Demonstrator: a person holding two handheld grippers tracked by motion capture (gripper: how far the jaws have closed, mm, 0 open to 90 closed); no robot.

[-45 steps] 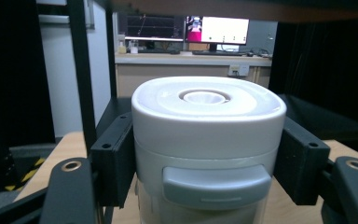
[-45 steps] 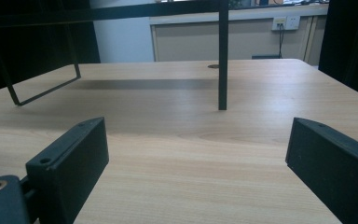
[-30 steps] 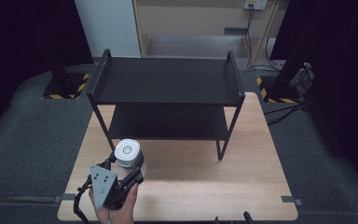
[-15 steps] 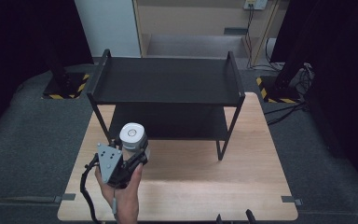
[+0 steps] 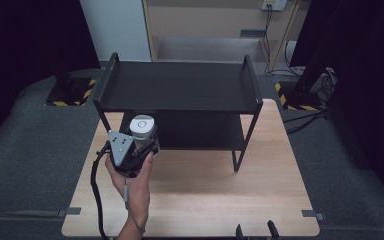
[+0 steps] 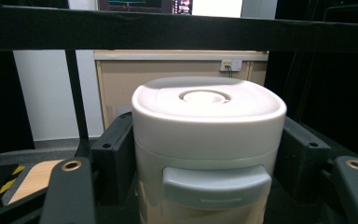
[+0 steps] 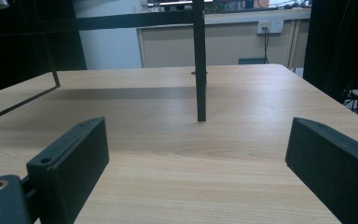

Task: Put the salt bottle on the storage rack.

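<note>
A white canister (image 5: 143,126) with a round-cornered lid is held upright in my left gripper (image 5: 143,138), which is shut on its sides. A hand carries them over the table's left part, right at the front left of the black two-tier shelf (image 5: 180,85). In the left gripper view the canister (image 6: 208,140) stands between the two black jaws, and the upper shelf's front edge (image 6: 177,32) crosses just above it. My right gripper (image 5: 254,230) lies at the table's near edge, and in the right gripper view it (image 7: 196,158) is open over bare wood.
The shelf stands on the far half of the wooden table (image 5: 205,190). One of its front legs (image 7: 199,70) rises ahead of the right gripper. Black stands with yellow-black bases (image 5: 70,92) and cables (image 5: 305,120) lie on the floor around the table.
The left gripper has carried the canister forward and slightly right, from the table's near left up to the shelf's front. The right gripper has stayed put.
</note>
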